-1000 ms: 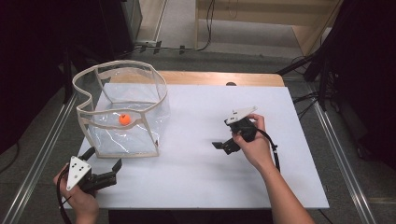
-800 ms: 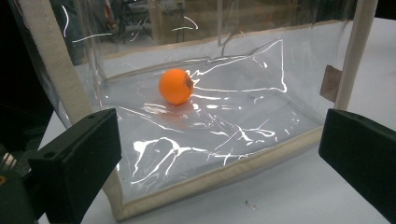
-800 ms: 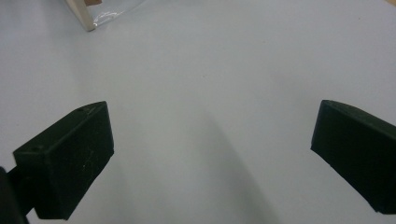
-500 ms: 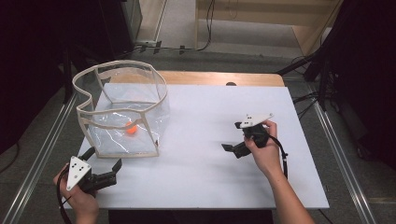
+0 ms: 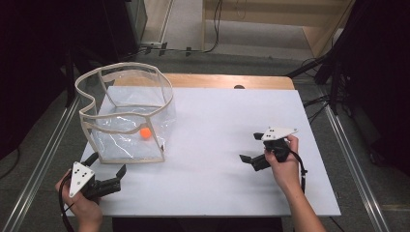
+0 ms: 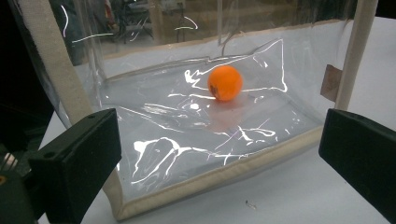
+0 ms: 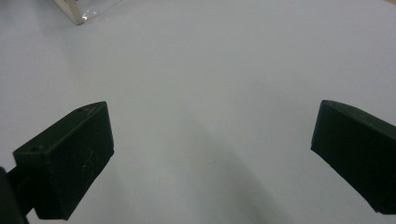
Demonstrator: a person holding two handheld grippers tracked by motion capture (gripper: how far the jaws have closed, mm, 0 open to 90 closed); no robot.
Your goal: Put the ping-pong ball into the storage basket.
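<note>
The table point(image 5: 217, 116) had a white top, with a strip of bare wood point(image 5: 232, 81) showing along its far edge, and metal rails point(image 5: 43, 150) ran down the grey floor point(image 5: 29, 159) on either side of it. Beyond the far edge stood pale wooden furniture point(image 5: 300, 19), with black cables point(image 5: 212, 29) trailing across the floor in front of it. Dark black shapes point(image 5: 38, 43) closed in the room at the left and right, too dim to make out, while the light fell evenly on the tabletop.
</note>
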